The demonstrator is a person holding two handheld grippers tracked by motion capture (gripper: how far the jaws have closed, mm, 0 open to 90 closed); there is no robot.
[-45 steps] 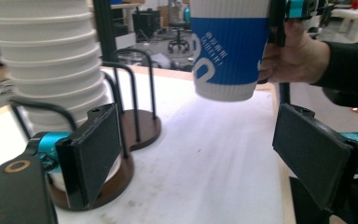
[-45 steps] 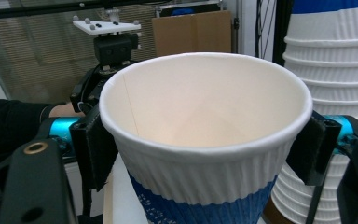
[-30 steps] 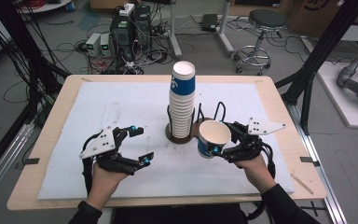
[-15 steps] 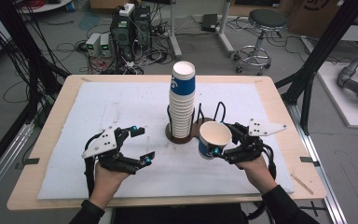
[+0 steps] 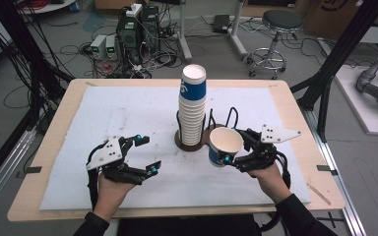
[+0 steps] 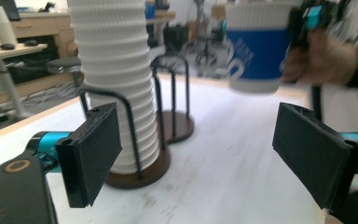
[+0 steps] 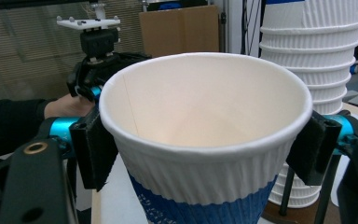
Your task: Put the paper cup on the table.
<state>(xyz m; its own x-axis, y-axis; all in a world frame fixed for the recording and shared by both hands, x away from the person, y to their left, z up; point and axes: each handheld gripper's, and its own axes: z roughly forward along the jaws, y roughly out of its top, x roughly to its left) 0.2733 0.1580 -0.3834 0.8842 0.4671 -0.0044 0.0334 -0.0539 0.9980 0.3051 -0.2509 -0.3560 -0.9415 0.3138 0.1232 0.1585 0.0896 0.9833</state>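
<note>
A tall stack of white and blue paper cups (image 5: 192,109) stands in a wire holder on a dark round base (image 5: 193,142) at the middle of the table. My right gripper (image 5: 225,150) is shut on a single paper cup (image 5: 223,145) just right of the stack, held a little above the table with its mouth up. In the right gripper view both pads press the ribbed wall of that cup (image 7: 205,135). My left gripper (image 5: 146,155) hovers open and empty at the left front, jaws toward the stack (image 6: 116,88); the held cup (image 6: 256,51) is visible beyond it.
A white sheet (image 5: 128,113) covers the wooden table (image 5: 54,123). A second wire loop (image 5: 232,117) rises behind the held cup. On the floor beyond lie cables and electronics boxes (image 5: 128,39), with a stool (image 5: 275,29) at the back right.
</note>
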